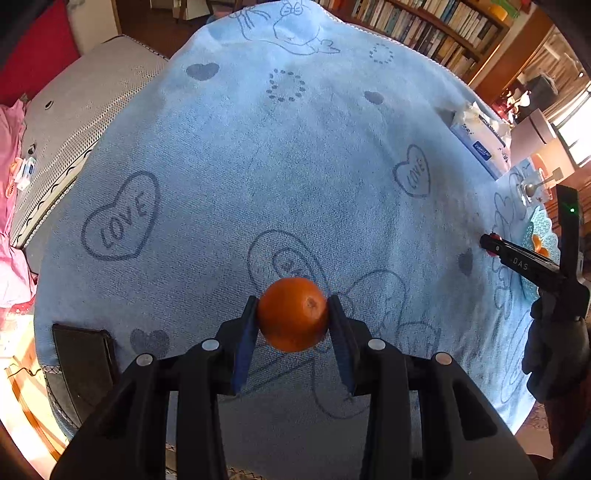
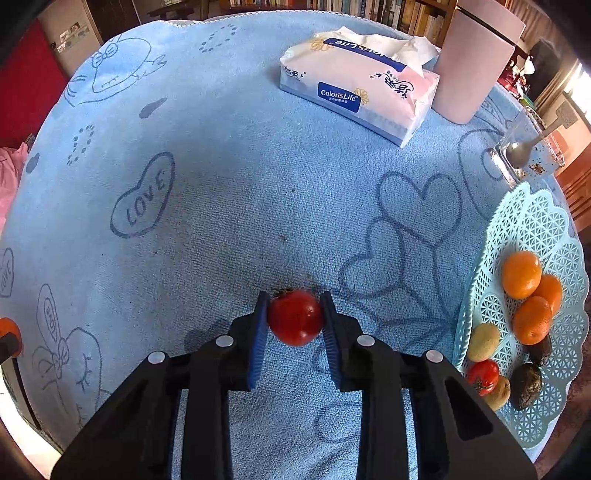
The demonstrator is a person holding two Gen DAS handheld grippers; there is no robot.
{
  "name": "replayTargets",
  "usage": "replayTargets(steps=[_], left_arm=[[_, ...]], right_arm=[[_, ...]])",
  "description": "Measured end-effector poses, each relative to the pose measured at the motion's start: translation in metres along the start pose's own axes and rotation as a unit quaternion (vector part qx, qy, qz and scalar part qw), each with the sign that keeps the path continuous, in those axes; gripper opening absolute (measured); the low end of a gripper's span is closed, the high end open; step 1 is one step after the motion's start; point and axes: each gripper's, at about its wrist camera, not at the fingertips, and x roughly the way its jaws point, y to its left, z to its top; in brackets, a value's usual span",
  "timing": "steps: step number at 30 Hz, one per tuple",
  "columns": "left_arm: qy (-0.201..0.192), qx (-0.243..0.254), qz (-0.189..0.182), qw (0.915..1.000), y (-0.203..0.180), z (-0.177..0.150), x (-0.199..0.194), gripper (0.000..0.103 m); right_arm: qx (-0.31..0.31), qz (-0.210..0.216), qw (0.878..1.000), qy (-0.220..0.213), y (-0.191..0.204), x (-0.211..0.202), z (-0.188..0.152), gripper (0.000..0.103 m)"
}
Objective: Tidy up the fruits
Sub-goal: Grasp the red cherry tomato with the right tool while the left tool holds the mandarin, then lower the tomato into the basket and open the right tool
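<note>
My left gripper (image 1: 292, 306) is shut on an orange (image 1: 293, 314) and holds it over the blue towel-covered table (image 1: 240, 166). My right gripper (image 2: 294, 304) is shut on a red tomato (image 2: 295, 318) just above the towel (image 2: 221, 206). A light blue lattice tray (image 2: 524, 229) lies at the right edge, to the right of the right gripper. It holds three oranges (image 2: 521, 274), a tomato (image 2: 484, 374), two kiwis (image 2: 483, 341) and dark fruits (image 2: 526, 384). The right gripper also shows at the far right of the left wrist view (image 1: 491, 243).
A tissue pack (image 2: 354, 81) and a pink cylinder (image 2: 476, 62) stand at the far side. A glass with a spoon (image 2: 524, 155) stands behind the tray. A dark flat object (image 1: 83, 354) lies at the table's left front edge. Bookshelves (image 1: 424, 26) stand behind the table.
</note>
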Motion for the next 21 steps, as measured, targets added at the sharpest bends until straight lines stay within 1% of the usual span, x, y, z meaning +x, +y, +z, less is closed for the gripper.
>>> replayTargets(steps=[5,10,15,21], left_arm=[[0.001,0.008,-0.005,1.0,-0.009,0.001,0.001,0.038],[-0.005,0.022,-0.013,0.9997,-0.027,0.0,-0.002,0.038],[-0.012,0.036,-0.022,0.999,-0.05,-0.001,-0.007,0.038],[-0.016,0.054,-0.034,0.9979,-0.082,-0.007,-0.011,0.038]], right_arm=[[0.038,0.051,0.998,-0.004,-0.01,-0.025,-0.007,0.028],[0.061,0.07,0.995,-0.024,-0.028,-0.056,-0.016,0.028],[0.087,0.064,0.993,-0.04,-0.06,-0.078,-0.026,0.028],[0.127,0.046,0.99,-0.05,-0.112,-0.099,-0.046,0.028]])
